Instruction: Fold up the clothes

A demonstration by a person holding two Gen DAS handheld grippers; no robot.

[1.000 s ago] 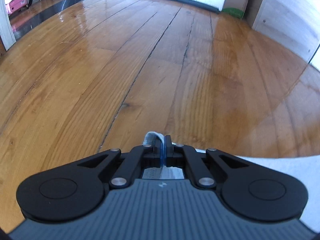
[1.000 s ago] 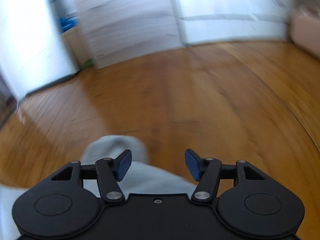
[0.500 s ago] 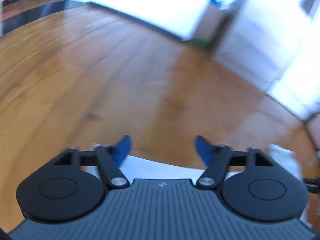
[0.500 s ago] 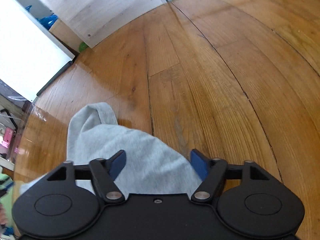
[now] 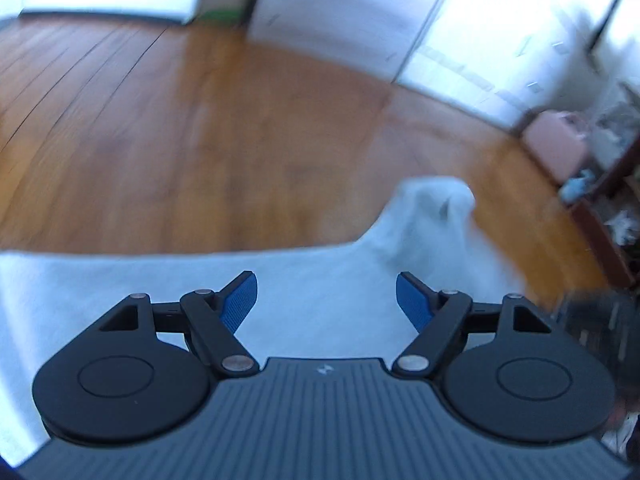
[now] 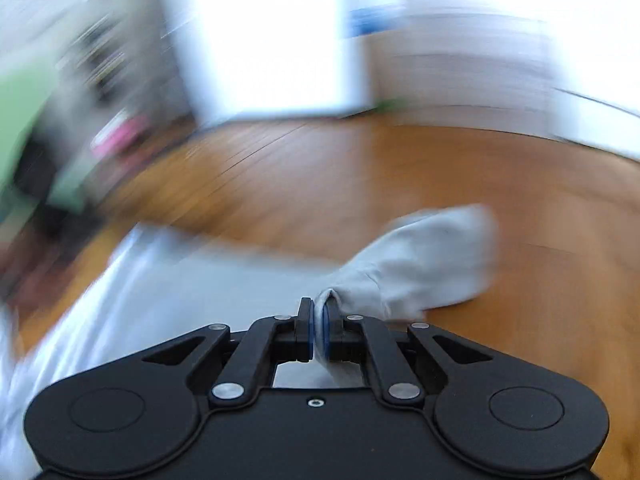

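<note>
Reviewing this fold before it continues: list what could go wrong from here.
1. The right hand-held gripper pinches only a small bunch of the grey garment, which could slip out.
2. The left hand-held gripper is open, so a pull may drag the cloth across the wooden floor.

The left claw (image 5: 326, 300) is spread wide, its two blue-padded fingers (image 5: 239, 304) angled apart toward 11 and 1 o'clock, with nothing clamped between them. The linkage arms fold outward to either side of the grey ribbed body at 6 o'clock. The right claw (image 6: 319, 330) is closed, pads pressed together at centre frame, pinching a fold of the grey garment (image 6: 420, 264). Its linkage arms draw inward toward 12 o'clock.
</note>
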